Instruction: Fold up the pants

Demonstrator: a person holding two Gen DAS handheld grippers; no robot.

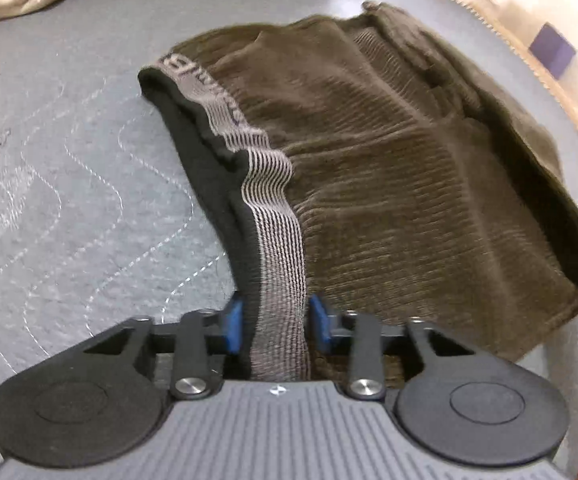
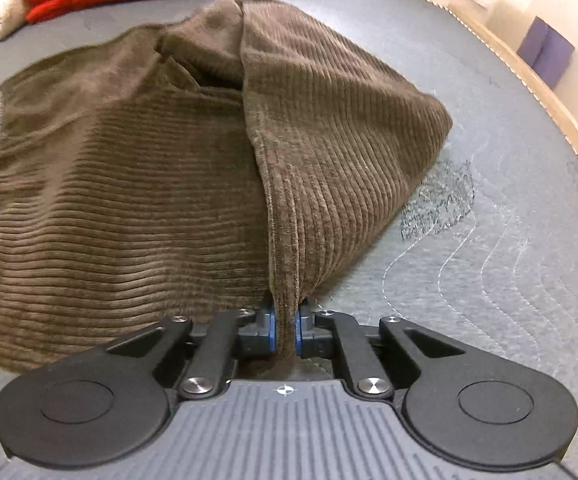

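Both grippers hold the brown pants (image 2: 149,184) at the near edge.
Right gripper (image 2: 285,330) pinches a corduroy fold; left gripper (image 1: 275,330) straddles the striped waistband (image 1: 279,256), pads seemingly touching it; that thick band could slip out.

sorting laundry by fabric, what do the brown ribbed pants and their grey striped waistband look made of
Brown ribbed pants: likely corduroy, soft matte pile, judging by the even raised ridges. Grey striped waistband: seemingly knitted elastic, with fine dark cross-lines and a wavy, gathered lie.
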